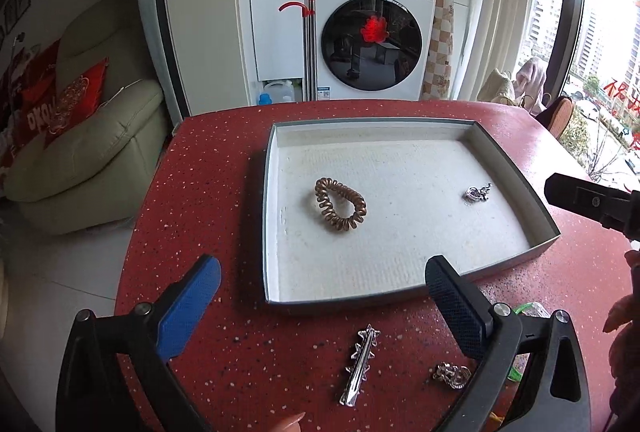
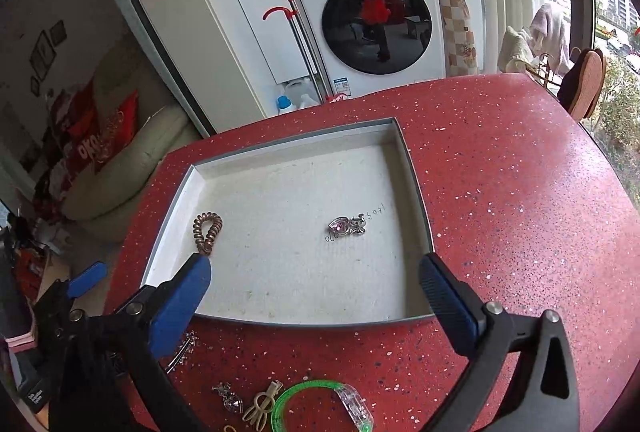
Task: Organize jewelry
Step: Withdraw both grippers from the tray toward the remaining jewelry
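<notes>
Red tabletop (image 1: pixel 192 192) carries a tray (image 1: pixel 270 216) holding a coiled hair tie (image 1: pixel 340 206) and pendant (image 1: pixel 477 192), both tongs (image 1: pixel 322 306) (image 2: pixel 316 306) released, empty.

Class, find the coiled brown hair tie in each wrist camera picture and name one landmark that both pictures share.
Left wrist: the coiled hair tie lies left of centre inside the white tray.
Right wrist: the hair tie lies by the tray's left wall.
Shared landmark: the silver pendant in the tray.

red speckled table (image 1: pixel 192 192) | on it: tray (image 1: pixel 516 168); hair clip (image 1: pixel 360 364); green bracelet (image 2: pixel 308 390)
</notes>
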The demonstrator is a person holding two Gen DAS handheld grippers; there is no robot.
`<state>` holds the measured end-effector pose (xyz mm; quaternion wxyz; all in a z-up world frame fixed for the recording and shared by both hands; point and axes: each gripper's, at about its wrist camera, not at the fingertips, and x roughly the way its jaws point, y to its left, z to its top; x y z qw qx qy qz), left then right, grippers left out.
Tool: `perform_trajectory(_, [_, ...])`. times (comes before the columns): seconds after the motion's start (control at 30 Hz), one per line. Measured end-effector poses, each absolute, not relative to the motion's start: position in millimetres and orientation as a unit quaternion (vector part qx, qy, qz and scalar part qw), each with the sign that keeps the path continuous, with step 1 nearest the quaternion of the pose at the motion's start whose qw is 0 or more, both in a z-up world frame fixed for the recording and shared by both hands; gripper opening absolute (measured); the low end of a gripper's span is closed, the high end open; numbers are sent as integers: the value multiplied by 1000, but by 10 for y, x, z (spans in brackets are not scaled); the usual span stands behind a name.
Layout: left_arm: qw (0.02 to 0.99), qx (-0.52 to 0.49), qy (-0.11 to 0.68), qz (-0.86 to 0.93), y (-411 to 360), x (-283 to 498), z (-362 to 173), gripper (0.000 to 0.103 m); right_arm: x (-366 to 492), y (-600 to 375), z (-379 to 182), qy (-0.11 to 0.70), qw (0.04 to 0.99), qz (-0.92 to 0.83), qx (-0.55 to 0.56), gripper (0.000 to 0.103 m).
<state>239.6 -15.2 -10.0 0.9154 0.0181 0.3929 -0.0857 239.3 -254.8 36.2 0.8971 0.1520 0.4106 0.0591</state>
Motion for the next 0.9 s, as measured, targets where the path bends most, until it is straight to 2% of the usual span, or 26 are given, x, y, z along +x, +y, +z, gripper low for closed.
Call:
perform_trajectory(0.47, [916,11,396,-71,5,1446,-210,103,1499,-2503,414,420,890,66,164,103])
perform_trajectory(0.9, [896,-1,431,-105,-158,824,-507,103,763,-2515,-176,480,863,16,153,103])
